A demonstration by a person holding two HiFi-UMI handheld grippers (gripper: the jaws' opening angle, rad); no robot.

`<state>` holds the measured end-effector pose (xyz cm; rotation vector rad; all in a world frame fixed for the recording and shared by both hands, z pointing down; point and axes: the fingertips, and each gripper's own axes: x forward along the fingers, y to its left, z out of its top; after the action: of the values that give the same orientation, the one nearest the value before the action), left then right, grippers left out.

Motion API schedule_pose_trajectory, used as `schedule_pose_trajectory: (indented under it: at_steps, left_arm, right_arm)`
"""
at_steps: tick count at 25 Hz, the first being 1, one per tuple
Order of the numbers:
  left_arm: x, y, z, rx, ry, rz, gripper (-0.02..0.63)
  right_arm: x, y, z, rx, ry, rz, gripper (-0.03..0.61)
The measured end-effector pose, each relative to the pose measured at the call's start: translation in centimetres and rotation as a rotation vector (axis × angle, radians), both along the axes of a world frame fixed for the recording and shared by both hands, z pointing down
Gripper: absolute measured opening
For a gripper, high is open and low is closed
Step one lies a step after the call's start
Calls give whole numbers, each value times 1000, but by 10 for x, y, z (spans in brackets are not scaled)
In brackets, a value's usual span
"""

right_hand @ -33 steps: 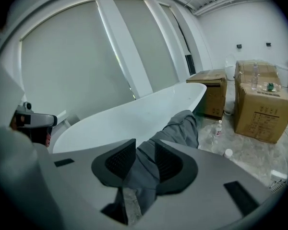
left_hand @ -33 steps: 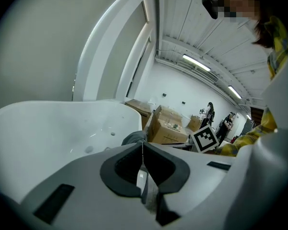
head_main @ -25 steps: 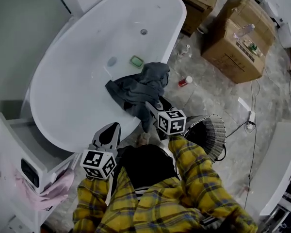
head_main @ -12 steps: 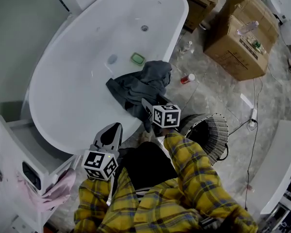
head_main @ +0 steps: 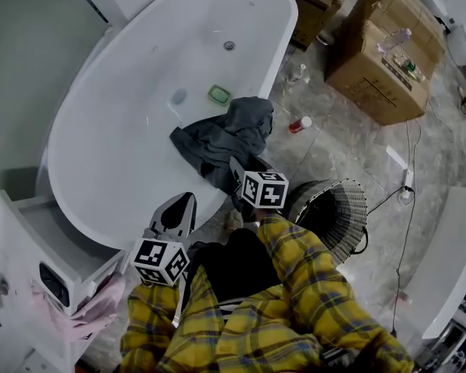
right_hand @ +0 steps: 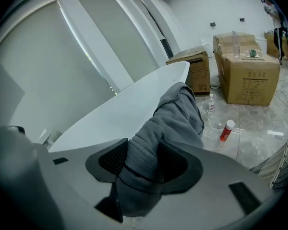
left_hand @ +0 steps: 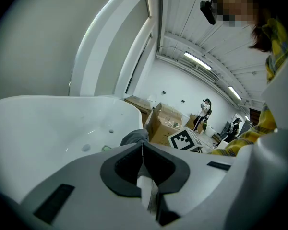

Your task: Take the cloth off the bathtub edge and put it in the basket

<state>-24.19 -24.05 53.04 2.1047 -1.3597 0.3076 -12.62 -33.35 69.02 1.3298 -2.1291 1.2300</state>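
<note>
The bathtub (head_main: 101, 154) runs off the head view's top edge at its far end. Over its near rim, the hanging end of the cloth (head_main: 225, 138) is hidden behind the right gripper (head_main: 235, 166), whose jaws have just been closing with the cloth between them. Beside the bathtub, a yellow sleeve (head_main: 295, 263) covers part of the basket (head_main: 338, 208). Far beyond the bathtub, two people (left_hand: 205, 111) are too small to make out.
</note>
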Motion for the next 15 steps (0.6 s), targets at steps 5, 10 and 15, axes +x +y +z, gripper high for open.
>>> schedule_pose_trajectory:
  at_steps: [5,10,15]
  left_arm:
    - [-1,3,-3,7,7,-3,20]
    - [-1,3,-6,14,-2,14,20]
    - [-5,1,-15,30,-7,55,21]
  right_arm:
    - [6,3,-6,24,-5,6,149]
    - [2,1,-14,72,67,-89,103]
    - [0,6,-39,122,83,-122,98]
